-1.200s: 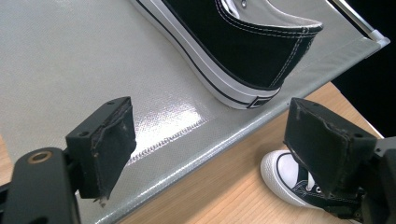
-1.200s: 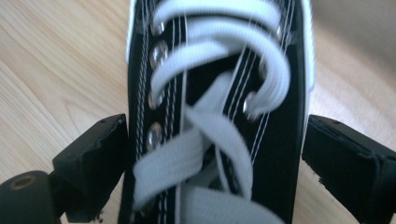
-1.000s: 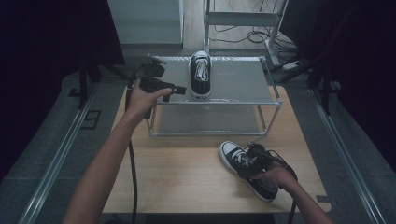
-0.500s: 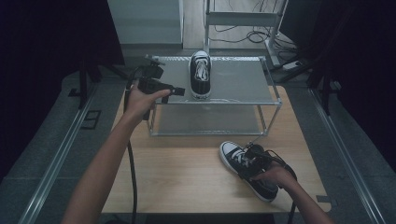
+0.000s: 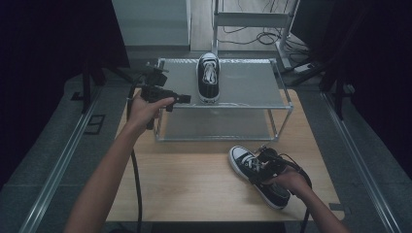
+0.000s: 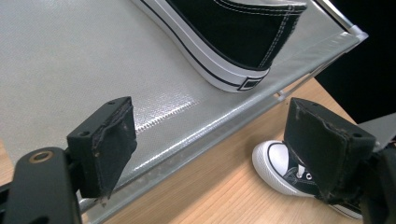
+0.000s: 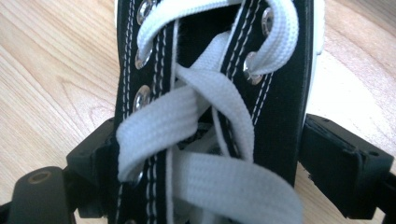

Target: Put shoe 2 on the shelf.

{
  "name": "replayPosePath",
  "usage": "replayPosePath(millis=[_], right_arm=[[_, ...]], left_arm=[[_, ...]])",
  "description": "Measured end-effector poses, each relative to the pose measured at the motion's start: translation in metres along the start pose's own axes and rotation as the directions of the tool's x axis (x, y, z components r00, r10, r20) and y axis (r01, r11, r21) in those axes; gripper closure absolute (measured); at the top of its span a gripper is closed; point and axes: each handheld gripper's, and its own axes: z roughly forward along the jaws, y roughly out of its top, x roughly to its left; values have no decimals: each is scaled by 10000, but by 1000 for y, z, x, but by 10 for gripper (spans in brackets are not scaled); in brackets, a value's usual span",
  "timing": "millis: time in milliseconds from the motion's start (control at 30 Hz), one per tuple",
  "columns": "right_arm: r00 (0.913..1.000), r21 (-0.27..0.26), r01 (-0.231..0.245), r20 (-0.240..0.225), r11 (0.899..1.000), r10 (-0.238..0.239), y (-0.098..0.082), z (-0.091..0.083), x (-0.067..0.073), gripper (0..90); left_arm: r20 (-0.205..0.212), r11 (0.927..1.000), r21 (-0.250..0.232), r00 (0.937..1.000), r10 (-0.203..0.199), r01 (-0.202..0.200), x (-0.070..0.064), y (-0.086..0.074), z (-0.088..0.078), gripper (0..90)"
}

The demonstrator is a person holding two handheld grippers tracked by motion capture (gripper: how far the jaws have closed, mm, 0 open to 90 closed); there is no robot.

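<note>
My right gripper (image 5: 262, 162) straddles the laced upper of the black sneaker (image 5: 260, 177) lying on the desk (image 5: 194, 179); its jaws have just been closing around it. My left gripper (image 5: 182, 98) hangs half open and empty beside the second sneaker (image 5: 208, 77), which stands on the wire shelf (image 5: 252, 87).

Dim high view, dark surroundings, brighter sharp close-ups
</note>
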Motion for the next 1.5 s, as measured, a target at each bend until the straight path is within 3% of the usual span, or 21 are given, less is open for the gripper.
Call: replayPosePath(millis=[233,467,600,733,967,1167,1500], right_arm=[[9978,-640,-527,-427,9966,500,2,-23,-6,136],[9962,-1199,-667,-630,9905,595,2,-41,-7,138],[9956,-1472,-668,-742,9868,563,0,-50,-8,138],[9931,-1693,-737,-1027,9828,568,-3,-62,-9,140],[9930,-1964,-665,-1086,9783,457,-5,-79,-7,141],[9907,-2277,-544,-1342,9722,240,-1,-97,-2,140],[9907,-2654,-552,-1350,9626,196,10,-131,3,140]], left_arm=[[17,9997,-78,9997,251,-251,-1,-11,-3,174],[-12,9989,-254,9992,394,-394,-2,-25,-6,175],[195,9986,-310,9989,433,-427,-3,-32,-6,175],[159,9978,-400,9985,531,-525,-5,-43,-8,175],[133,9973,-308,9977,668,-663,-6,-57,-8,175],[195,9982,-187,9982,576,-572,-2,-65,-4,175],[346,9991,-151,9985,414,-409,4,-78,-3,176]])
